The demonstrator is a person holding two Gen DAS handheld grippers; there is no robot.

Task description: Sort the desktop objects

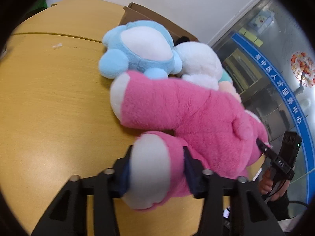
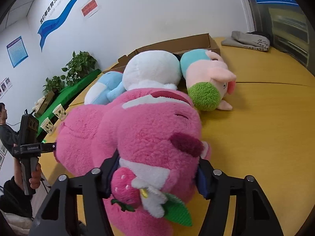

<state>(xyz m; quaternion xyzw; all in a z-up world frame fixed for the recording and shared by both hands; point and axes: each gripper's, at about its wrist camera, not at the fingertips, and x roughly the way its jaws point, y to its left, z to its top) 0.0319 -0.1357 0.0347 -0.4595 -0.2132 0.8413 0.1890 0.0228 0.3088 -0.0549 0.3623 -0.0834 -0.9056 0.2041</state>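
Note:
A big pink plush bear [image 1: 177, 110] lies on the wooden table [image 1: 49, 98]. My left gripper [image 1: 155, 169] is shut on one of its white-soled feet. My right gripper [image 2: 157, 169] is shut on the bear's [image 2: 141, 129] head by the muzzle, just above a strawberry charm [image 2: 126, 190]. Behind the bear lie a blue and white plush [image 1: 137, 49], a white plush [image 1: 198, 63] and a pink pig plush with a green cap [image 2: 208, 80]. The right gripper also shows at the right in the left wrist view [image 1: 263, 147].
An open cardboard box [image 2: 177, 45] stands behind the plush toys. A grey folded cloth [image 2: 248, 40] lies at the far right of the table. Two paper cups [image 2: 53, 118] and potted plants [image 2: 78, 66] are at the left. A person [image 2: 6, 125] stands at the far left.

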